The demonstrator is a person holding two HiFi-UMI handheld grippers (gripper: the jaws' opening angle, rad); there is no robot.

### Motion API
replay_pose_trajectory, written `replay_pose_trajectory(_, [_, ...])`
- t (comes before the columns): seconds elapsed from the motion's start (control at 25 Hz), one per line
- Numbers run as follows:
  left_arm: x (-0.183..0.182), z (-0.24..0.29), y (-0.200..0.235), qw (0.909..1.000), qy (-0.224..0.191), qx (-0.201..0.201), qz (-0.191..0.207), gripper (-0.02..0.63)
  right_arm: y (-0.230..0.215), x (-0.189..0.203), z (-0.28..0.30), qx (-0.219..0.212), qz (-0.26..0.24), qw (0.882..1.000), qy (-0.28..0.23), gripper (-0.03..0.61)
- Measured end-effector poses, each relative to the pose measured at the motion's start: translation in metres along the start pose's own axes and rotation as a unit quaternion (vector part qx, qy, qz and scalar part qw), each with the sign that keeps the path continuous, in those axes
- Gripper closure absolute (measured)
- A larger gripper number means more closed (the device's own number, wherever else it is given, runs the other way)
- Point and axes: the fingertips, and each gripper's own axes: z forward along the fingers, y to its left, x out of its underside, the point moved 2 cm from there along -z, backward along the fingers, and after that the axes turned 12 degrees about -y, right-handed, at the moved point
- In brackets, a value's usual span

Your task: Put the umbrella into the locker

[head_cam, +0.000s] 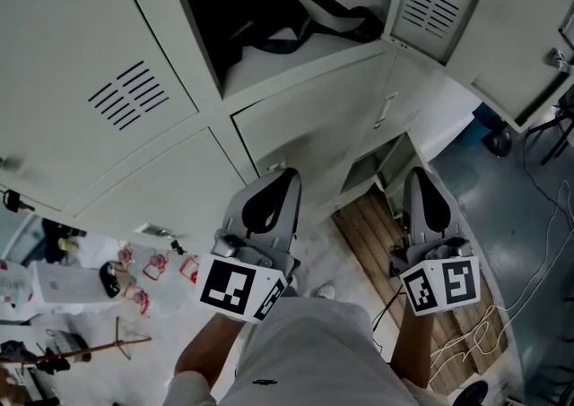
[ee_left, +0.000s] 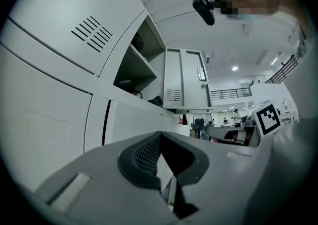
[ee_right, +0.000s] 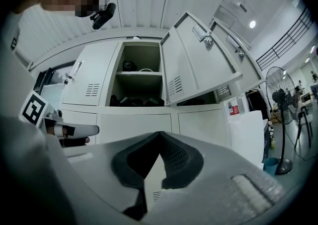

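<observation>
The left gripper point(head_cam: 285, 178) and right gripper point(head_cam: 421, 177) sit shut and empty at the person's waist, apparently idle before the open locker point(head_cam: 296, 68).

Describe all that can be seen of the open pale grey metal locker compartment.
The pale grey metal locker compartment stands open, dark inside. A shelf splits it in two; dark things lie in the lower part, one small dark thing above. Its vented door is swung out to the right.
</observation>
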Motion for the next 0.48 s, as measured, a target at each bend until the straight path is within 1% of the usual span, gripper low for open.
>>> replay_pose_trajectory(0.48, [0.0043,-0.0019,0.0017,1.0,0.005,-0.002,-0.007,0.597,0.002,0.0035,-0.004,-0.003,-0.007,1.0,0.011,0.586])
